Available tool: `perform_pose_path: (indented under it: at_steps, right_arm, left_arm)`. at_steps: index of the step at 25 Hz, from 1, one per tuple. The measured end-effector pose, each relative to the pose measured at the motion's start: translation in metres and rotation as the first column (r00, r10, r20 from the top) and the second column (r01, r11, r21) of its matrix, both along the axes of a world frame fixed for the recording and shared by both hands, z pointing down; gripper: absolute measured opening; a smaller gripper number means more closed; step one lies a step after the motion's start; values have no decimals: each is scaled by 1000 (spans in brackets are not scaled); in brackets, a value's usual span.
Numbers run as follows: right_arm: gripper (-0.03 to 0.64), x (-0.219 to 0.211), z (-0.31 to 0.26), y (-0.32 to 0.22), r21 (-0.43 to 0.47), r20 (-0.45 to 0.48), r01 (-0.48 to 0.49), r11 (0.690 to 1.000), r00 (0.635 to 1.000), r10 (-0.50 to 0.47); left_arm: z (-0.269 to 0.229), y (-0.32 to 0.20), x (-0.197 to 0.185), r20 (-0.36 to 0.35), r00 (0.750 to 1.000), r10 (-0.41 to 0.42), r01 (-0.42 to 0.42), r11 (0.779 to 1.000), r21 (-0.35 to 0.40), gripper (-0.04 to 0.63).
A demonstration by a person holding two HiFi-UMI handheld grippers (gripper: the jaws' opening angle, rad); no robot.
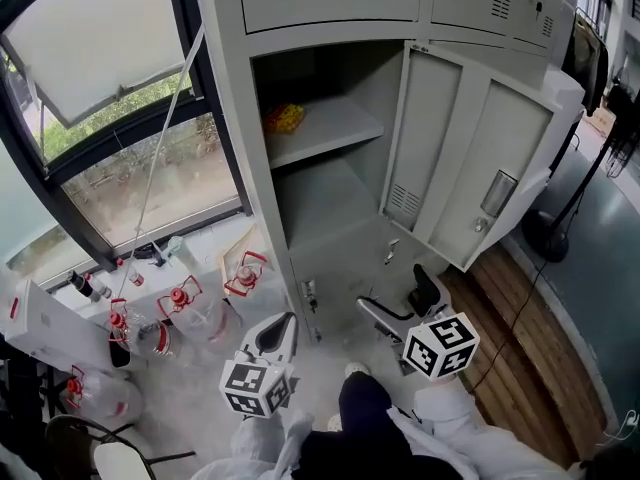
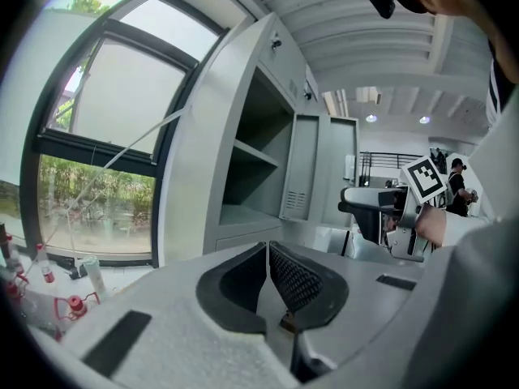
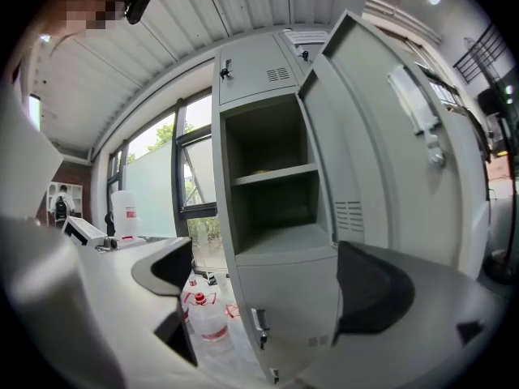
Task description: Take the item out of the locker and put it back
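A grey locker stands with its door swung open to the right. On its upper shelf at the back left lies a yellow and red item; in the right gripper view the same item shows as a faint yellow edge on the shelf. My left gripper is held low before the locker's left foot, jaws shut and empty. My right gripper is open below the locker opening, nothing between its jaws.
Clear jugs with red caps stand on the floor left of the locker, under a window. A white box sits at far left. Wooden planks lie to the right. The locker's lower shelf is bare.
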State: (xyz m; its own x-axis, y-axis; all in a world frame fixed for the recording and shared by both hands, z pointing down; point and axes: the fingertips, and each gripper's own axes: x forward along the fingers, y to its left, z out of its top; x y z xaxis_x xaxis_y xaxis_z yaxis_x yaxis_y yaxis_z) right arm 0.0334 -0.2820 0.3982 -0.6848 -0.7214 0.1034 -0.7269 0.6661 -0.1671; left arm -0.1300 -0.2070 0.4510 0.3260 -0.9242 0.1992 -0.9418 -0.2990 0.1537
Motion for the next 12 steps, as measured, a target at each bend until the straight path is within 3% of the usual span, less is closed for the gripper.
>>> perform_pose_path:
  at_steps: [6,12]
  right_arm:
    - [558,-37,-57,-51,112,6,103,988,995,-104]
    - [558,-85,-105,-92,170,-49,255,952,967,-250]
  left_arm:
    - [-32,-43,-17,18,998,-65,64,996,64,17]
    - [-73,-82,-38,45,990,-131,123,980,157,17]
